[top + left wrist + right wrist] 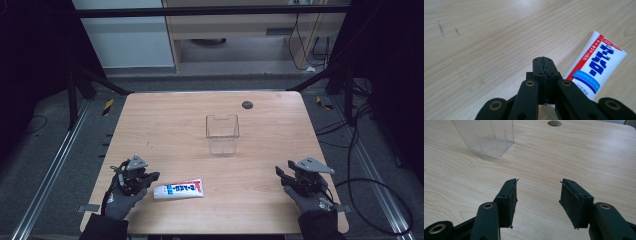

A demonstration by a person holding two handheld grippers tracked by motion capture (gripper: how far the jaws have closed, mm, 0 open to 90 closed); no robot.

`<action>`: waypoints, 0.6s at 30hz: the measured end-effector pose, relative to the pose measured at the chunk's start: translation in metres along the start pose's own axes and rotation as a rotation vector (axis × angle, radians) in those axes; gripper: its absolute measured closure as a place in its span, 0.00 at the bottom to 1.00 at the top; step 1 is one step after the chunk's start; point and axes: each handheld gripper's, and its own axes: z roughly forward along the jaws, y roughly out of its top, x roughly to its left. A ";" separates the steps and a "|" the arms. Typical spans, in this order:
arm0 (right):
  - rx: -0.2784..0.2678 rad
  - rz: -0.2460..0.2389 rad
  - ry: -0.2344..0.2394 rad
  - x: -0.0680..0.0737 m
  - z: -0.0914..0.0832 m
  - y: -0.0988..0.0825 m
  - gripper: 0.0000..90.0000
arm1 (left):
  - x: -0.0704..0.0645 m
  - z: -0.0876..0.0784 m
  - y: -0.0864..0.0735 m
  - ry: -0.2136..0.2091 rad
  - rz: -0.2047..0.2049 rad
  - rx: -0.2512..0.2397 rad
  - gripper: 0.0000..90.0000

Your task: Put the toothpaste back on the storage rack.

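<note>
Left claw (150, 178) jaws together, toothpaste tube (178, 189) just right of it; right claw (537, 202) spread, empty. Tube probably light, squashy, slick: grip mid-body.

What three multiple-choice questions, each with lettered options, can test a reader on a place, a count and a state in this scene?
1. Where does the white, red and blue toothpaste tube lie?
A. beside the left hand-held gripper
B. inside the box
C. on the floor

2. How many clear plastic boxes stand on the wooden table?
A. one
B. two
C. three

3. How is the right hand-held gripper?
A. open
B. shut on the tube
C. shut on the box

Key: 1 A, the tube lies just next to that gripper; 2 A, a single box stands mid-table; 3 A, a wide gap separates its jaws.
</note>
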 end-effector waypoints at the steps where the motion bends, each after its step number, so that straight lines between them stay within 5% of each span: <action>1: 0.001 -0.001 0.001 0.000 0.000 0.000 0.51 | -0.001 0.001 0.000 -0.006 0.008 0.011 0.99; 18: 0.032 0.005 -0.009 -0.004 0.003 -0.004 0.47 | -0.009 0.004 -0.003 -0.043 0.040 0.078 0.99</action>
